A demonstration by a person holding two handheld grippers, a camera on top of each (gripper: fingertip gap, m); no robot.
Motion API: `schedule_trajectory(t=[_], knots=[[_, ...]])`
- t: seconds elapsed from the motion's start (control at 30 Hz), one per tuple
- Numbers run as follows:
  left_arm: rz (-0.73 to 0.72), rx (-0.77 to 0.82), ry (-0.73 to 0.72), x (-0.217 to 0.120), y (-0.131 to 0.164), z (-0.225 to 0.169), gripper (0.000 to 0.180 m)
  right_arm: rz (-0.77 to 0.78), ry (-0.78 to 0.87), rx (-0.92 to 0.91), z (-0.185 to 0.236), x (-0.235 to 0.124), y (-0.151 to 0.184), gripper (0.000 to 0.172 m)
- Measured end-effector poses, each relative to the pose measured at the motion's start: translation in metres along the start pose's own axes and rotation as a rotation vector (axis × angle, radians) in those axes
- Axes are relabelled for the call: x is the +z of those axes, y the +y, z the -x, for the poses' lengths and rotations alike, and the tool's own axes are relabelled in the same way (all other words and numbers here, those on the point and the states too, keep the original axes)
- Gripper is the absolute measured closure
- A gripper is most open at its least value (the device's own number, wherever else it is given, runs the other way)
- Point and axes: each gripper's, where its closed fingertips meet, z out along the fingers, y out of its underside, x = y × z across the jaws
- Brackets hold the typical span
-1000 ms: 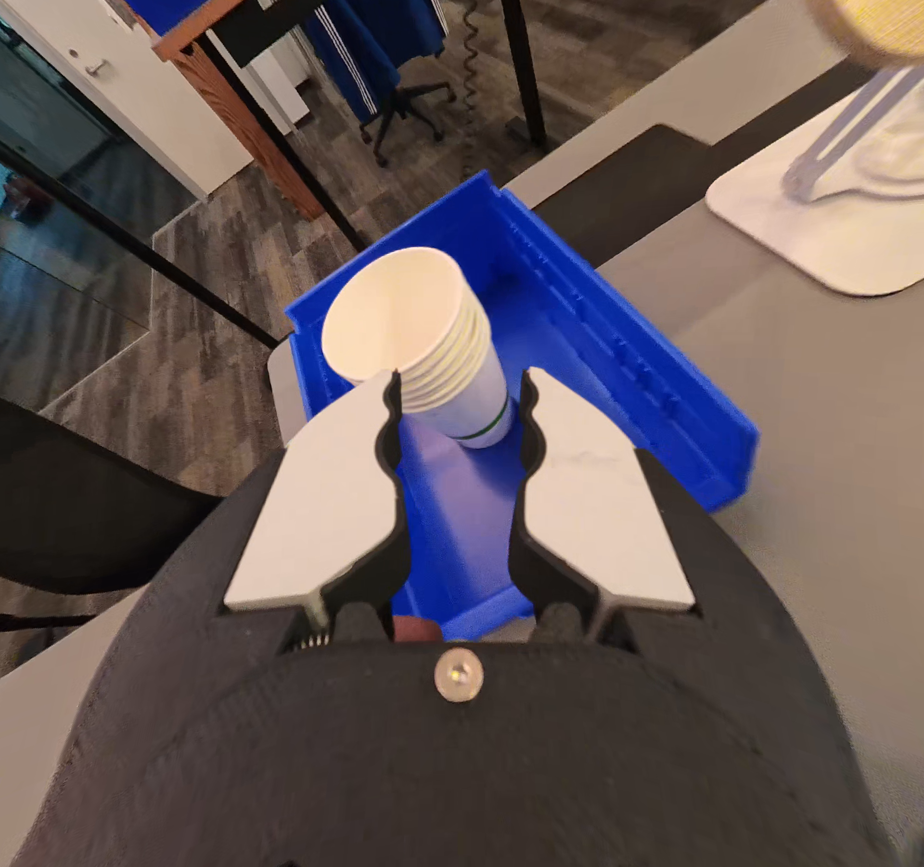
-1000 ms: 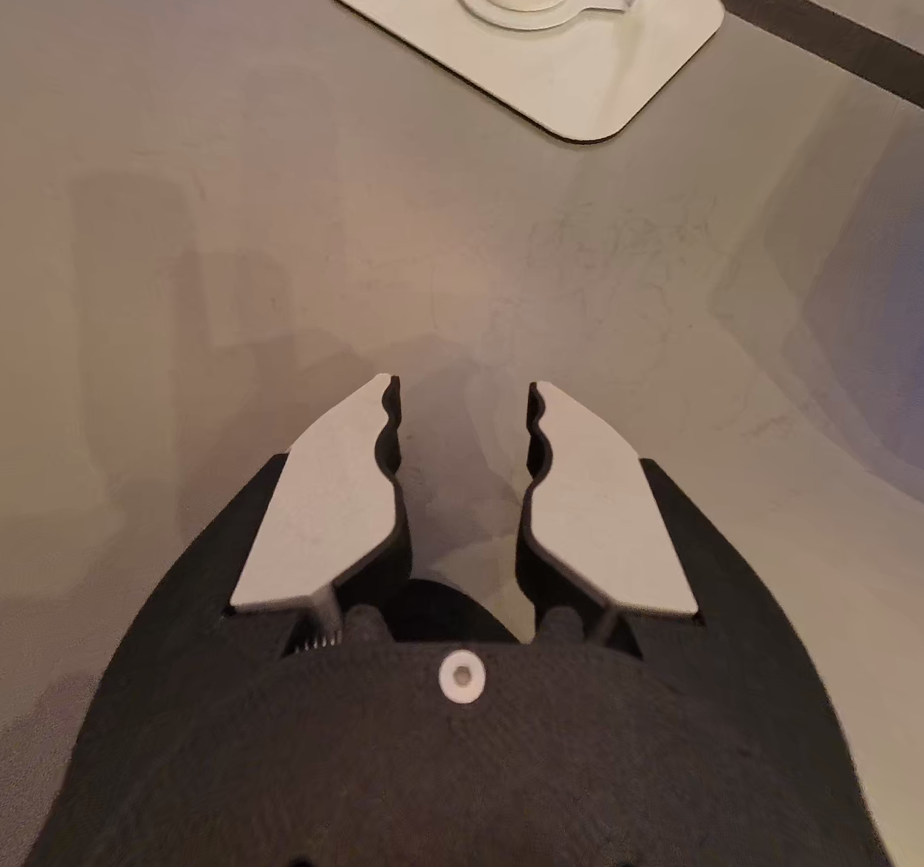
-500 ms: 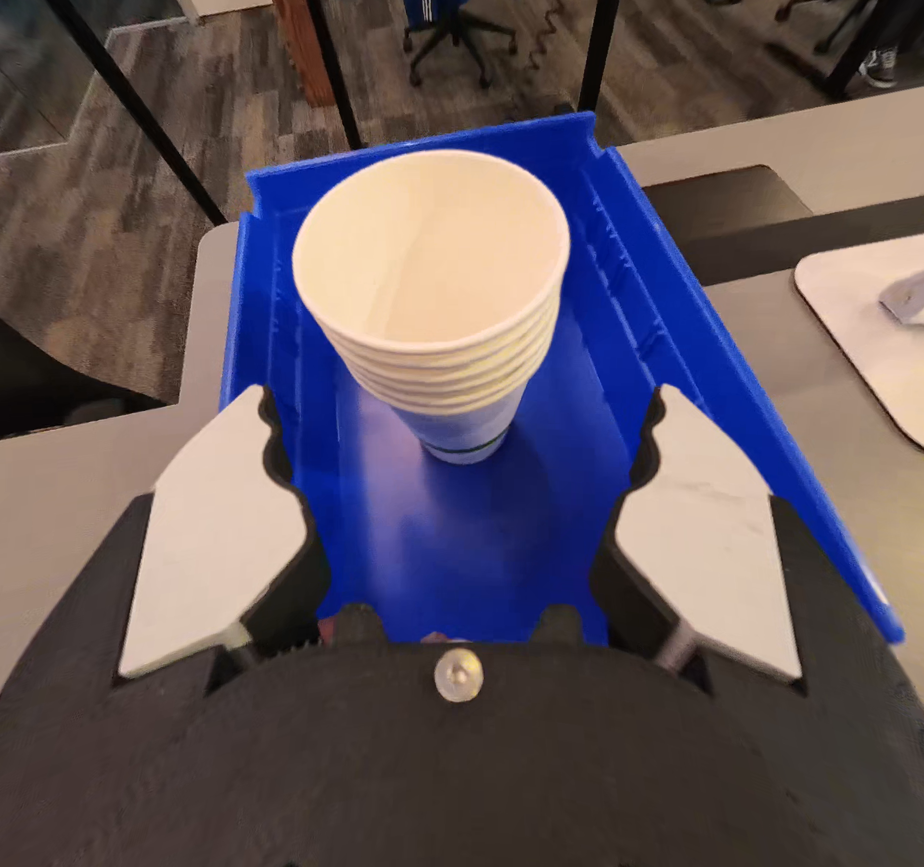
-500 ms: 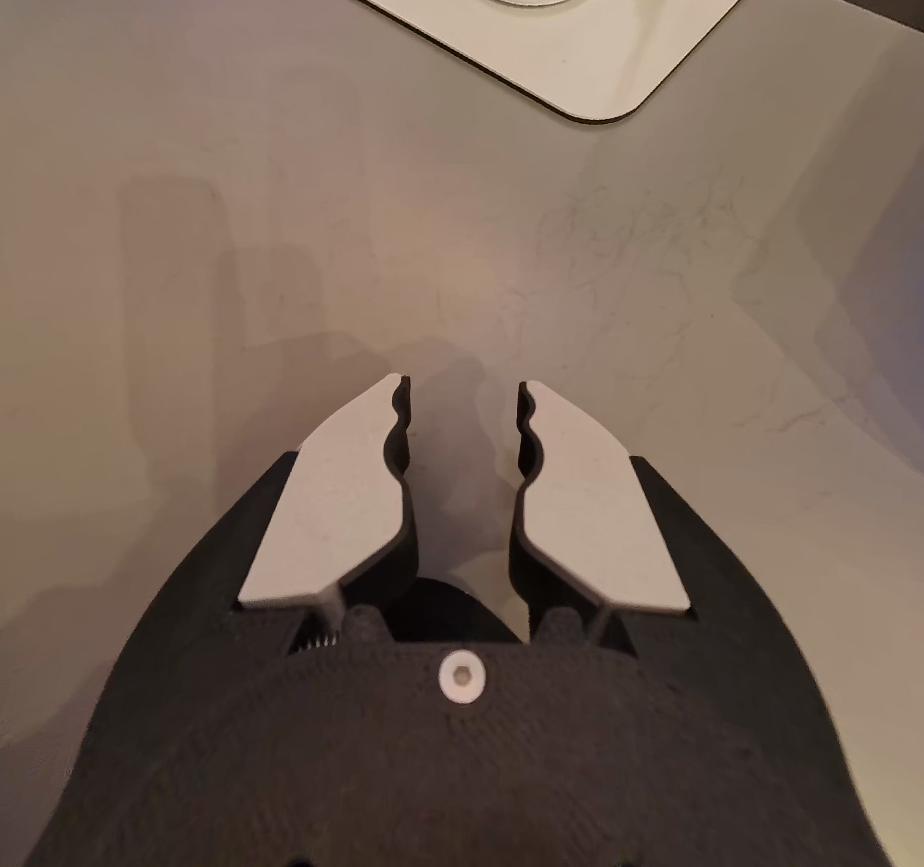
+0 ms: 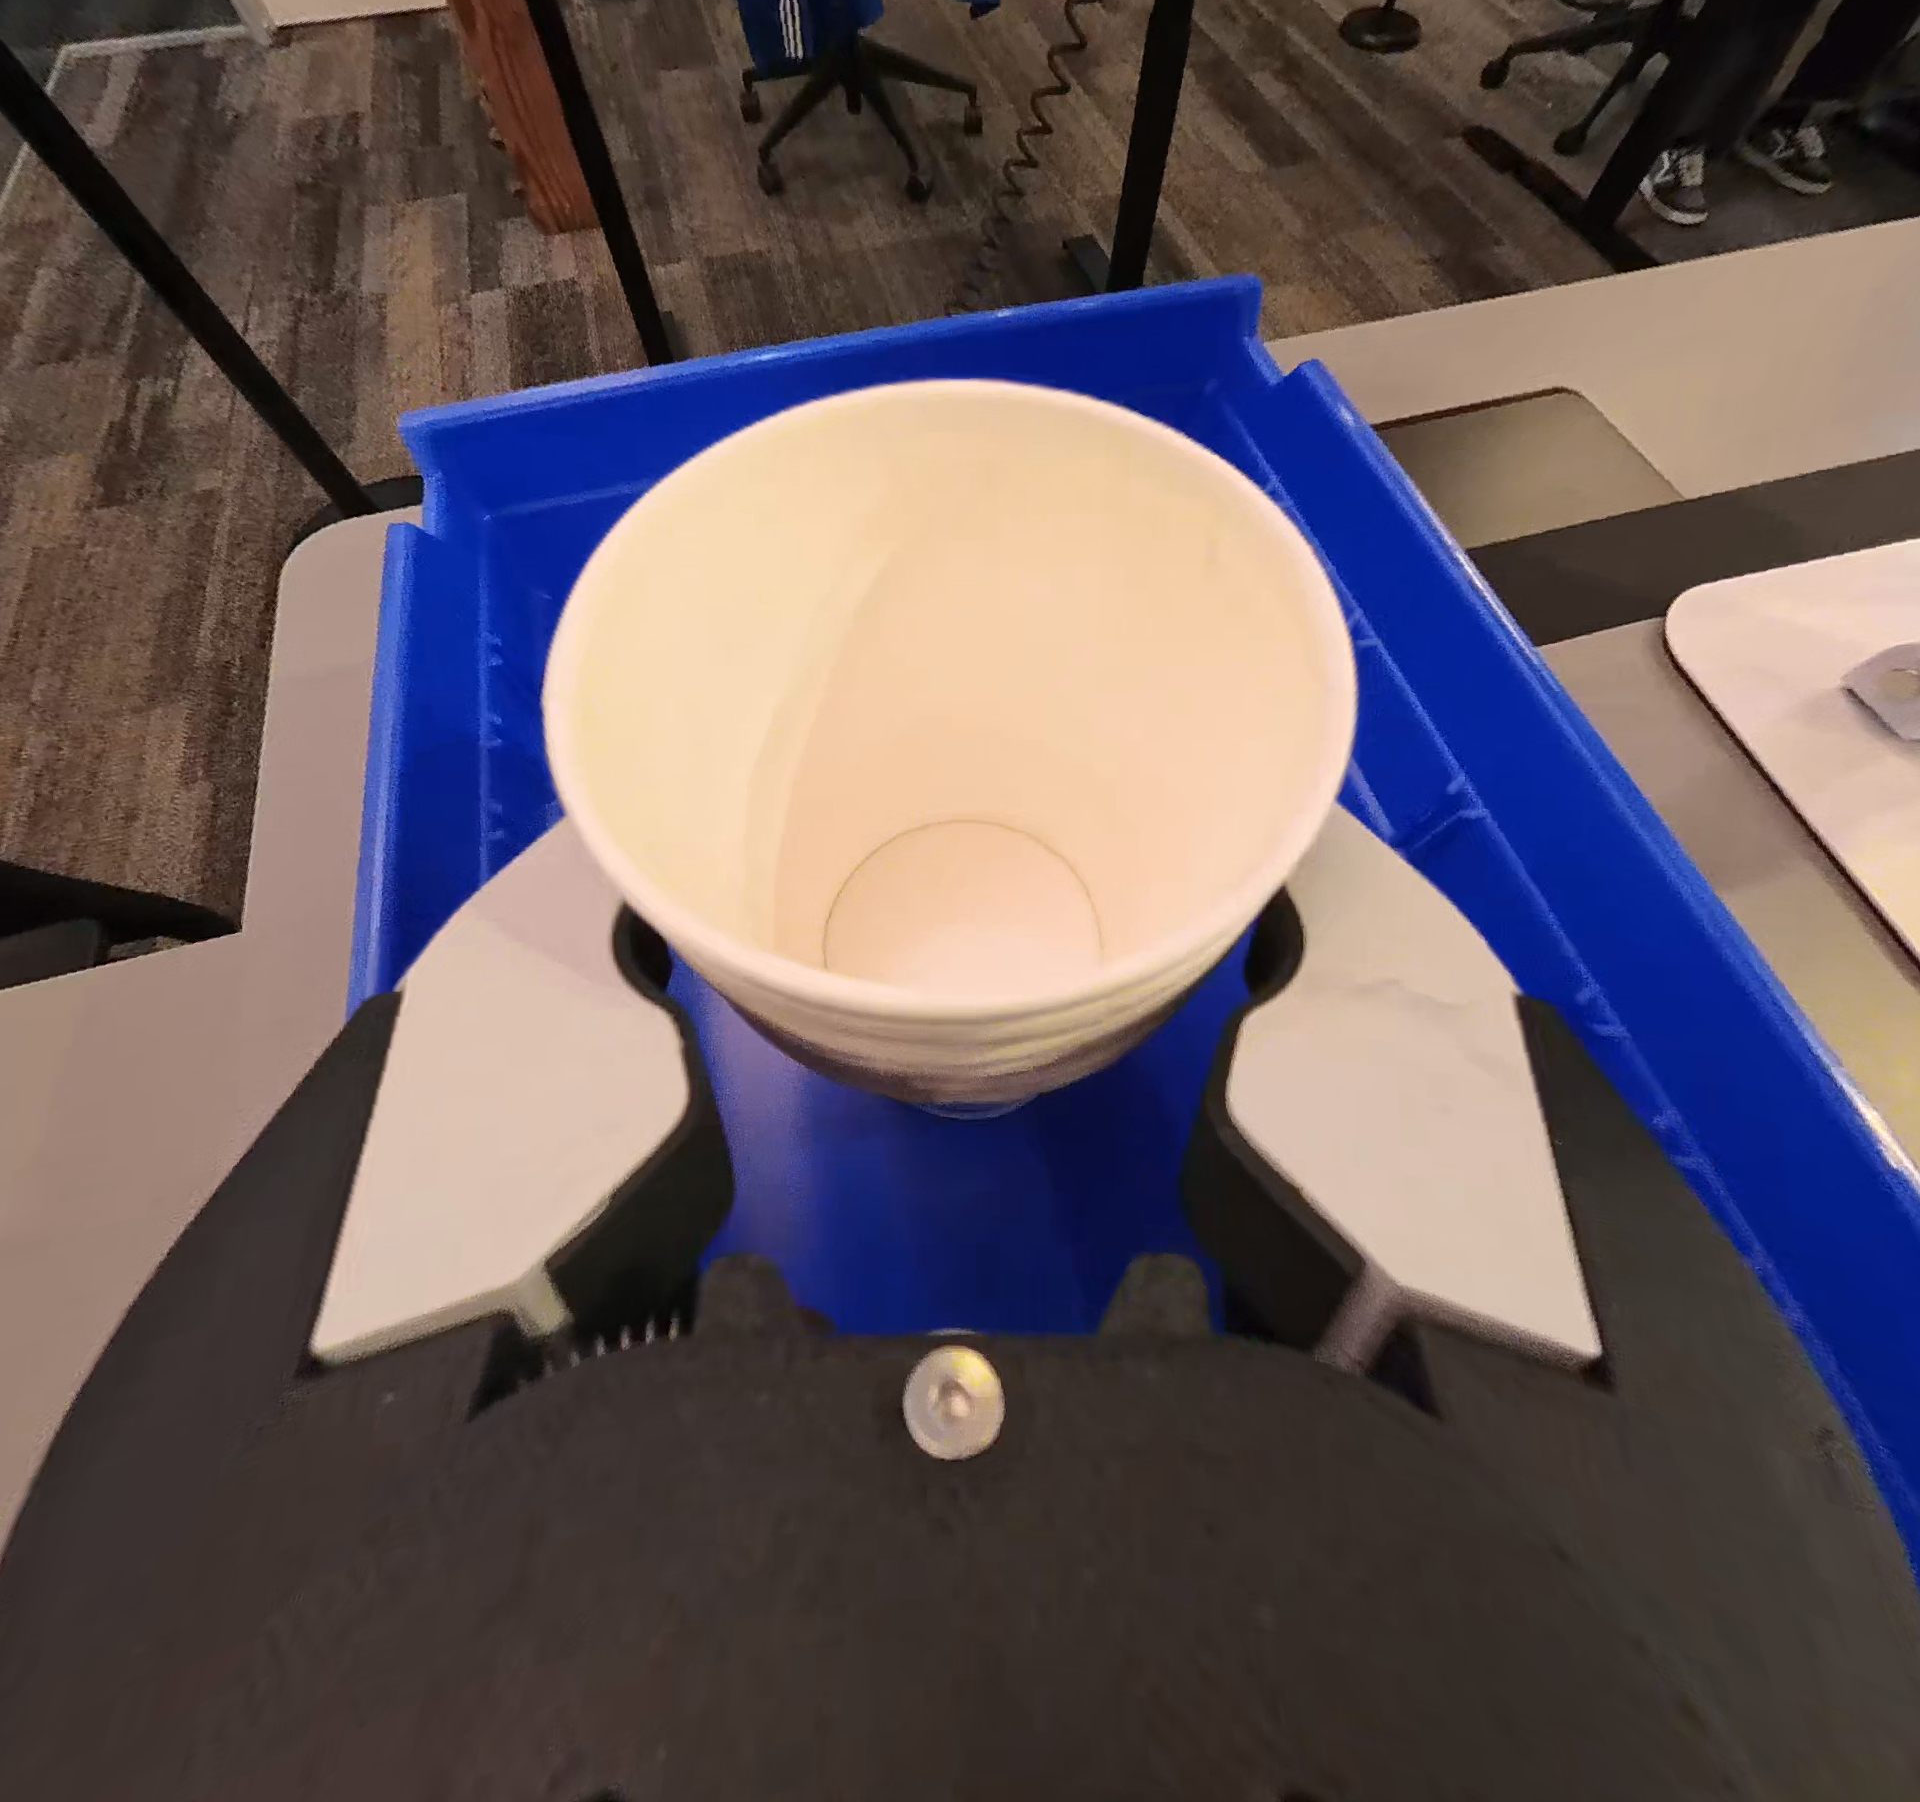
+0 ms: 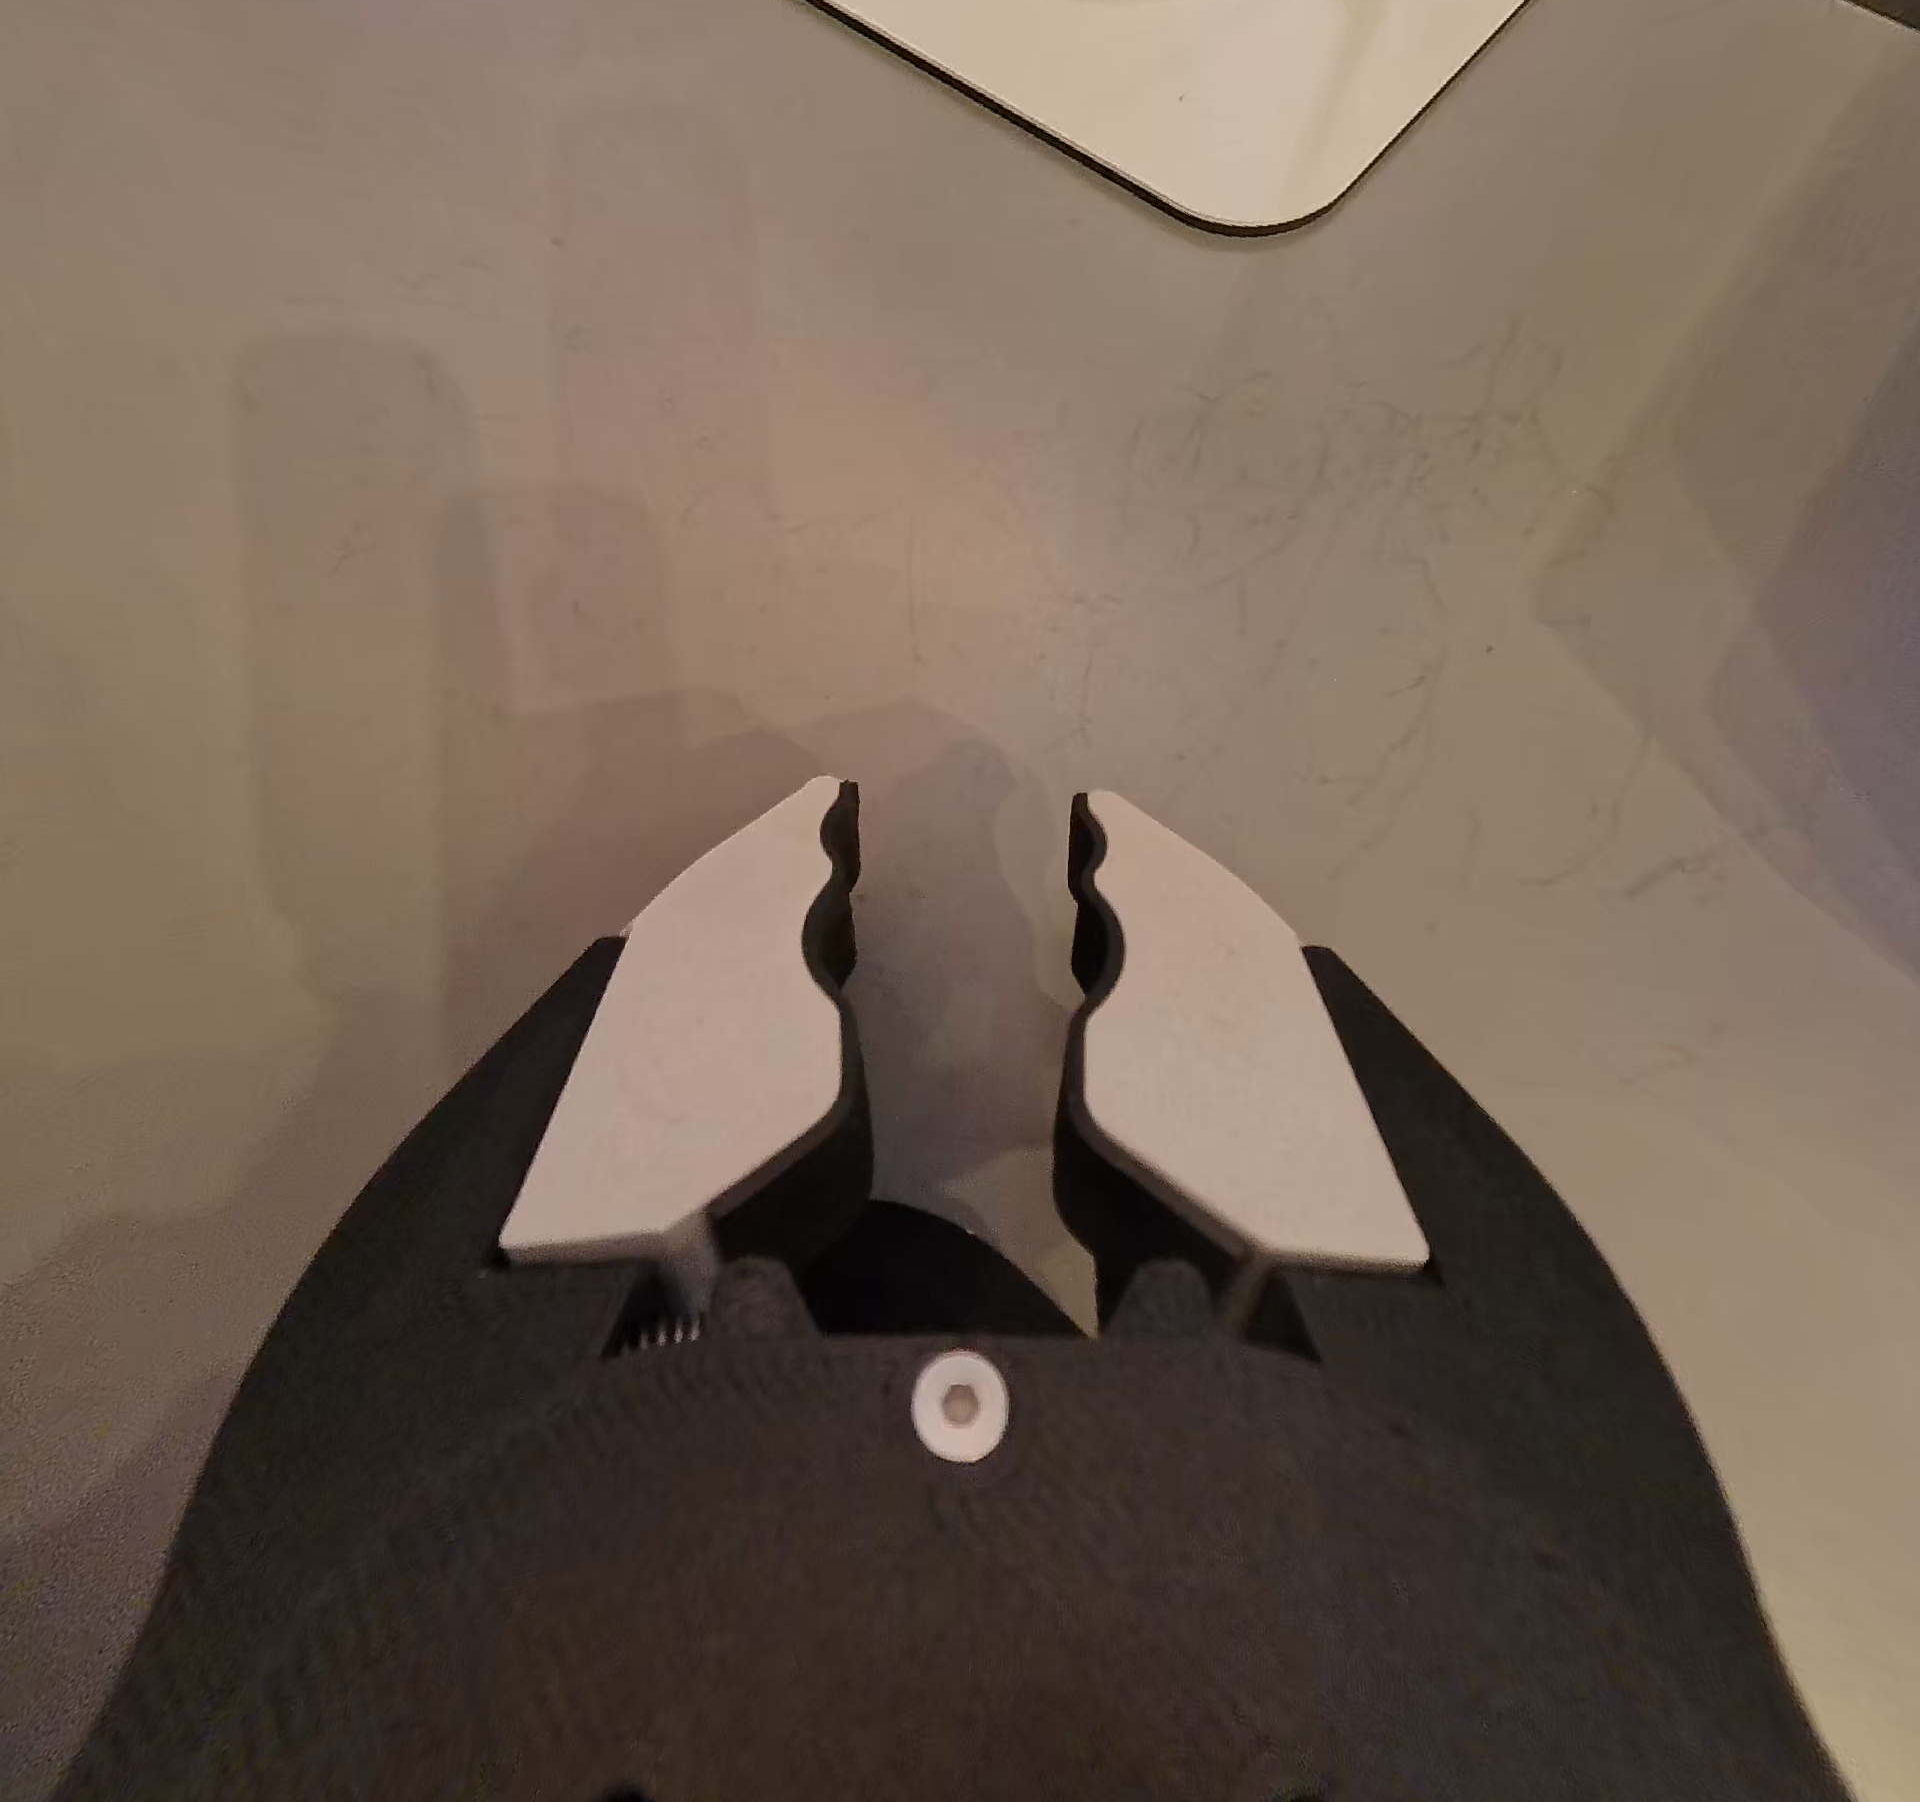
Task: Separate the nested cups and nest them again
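Observation:
A stack of several nested white paper cups (image 5: 935, 672) stands upright in a blue plastic bin (image 5: 1538, 848) on the grey table. My left gripper (image 5: 956, 833) reaches into the bin with its jaws spread wide, one finger (image 5: 520, 1056) on each side of the stack. The cup rim hides both fingertips, and I see no pad pressing on the cups. My right gripper (image 6: 966, 796) hovers over the bare grey table (image 6: 520, 402), jaws partly open with nothing between them. No cups show in the right wrist view.
A white rounded pad carrying a clear stand lies to the right of the bin (image 5: 1808, 734) and ahead of the right gripper (image 6: 1195, 59). The table edge is just behind the bin; beyond it are floor, black posts and an office chair (image 5: 852, 90). The grippers' ends are close to 60 cm from one another.
My left gripper moved forward over the bin, opened wide, then narrowed a little around the cup stack. The right gripper barely moved and its jaws narrowed slightly.

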Motion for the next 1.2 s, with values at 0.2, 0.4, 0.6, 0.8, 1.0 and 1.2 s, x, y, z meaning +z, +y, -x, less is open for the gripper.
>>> schedule_trajectory(t=[0.2, 0.4, 0.6, 0.8, 1.0, 1.2], knots=[[-0.030, 0.003, 0.002, -0.001, -0.003, -0.001, 0.074, 0.004, 0.004, -0.001, 0.000, 0.001, 0.000, 0.134], [-0.099, 0.013, -0.003, -0.018, -0.022, 0.003, 0.076, -0.007, -0.008, 0.006, 0.000, -0.001, -0.001, 0.132], [-0.138, 0.018, 0.028, -0.043, -0.041, -0.005, 0.076, -0.014, -0.015, -0.004, 0.002, -0.002, -0.003, 0.131], [-0.247, 0.040, 0.108, -0.104, -0.080, -0.036, 0.077, -0.065, -0.028, 0.015, 0.002, -0.009, -0.010, 0.118], [-0.304, 0.104, 0.306, -0.171, -0.104, -0.126, 0.077, -0.173, -0.018, 0.005, -0.006, -0.036, -0.037, 0.112], [-0.216, 0.144, 0.604, -0.191, -0.087, -0.250, 0.076, -0.391, -0.206, -0.076, 0.021, -0.093, -0.128, 0.134]])
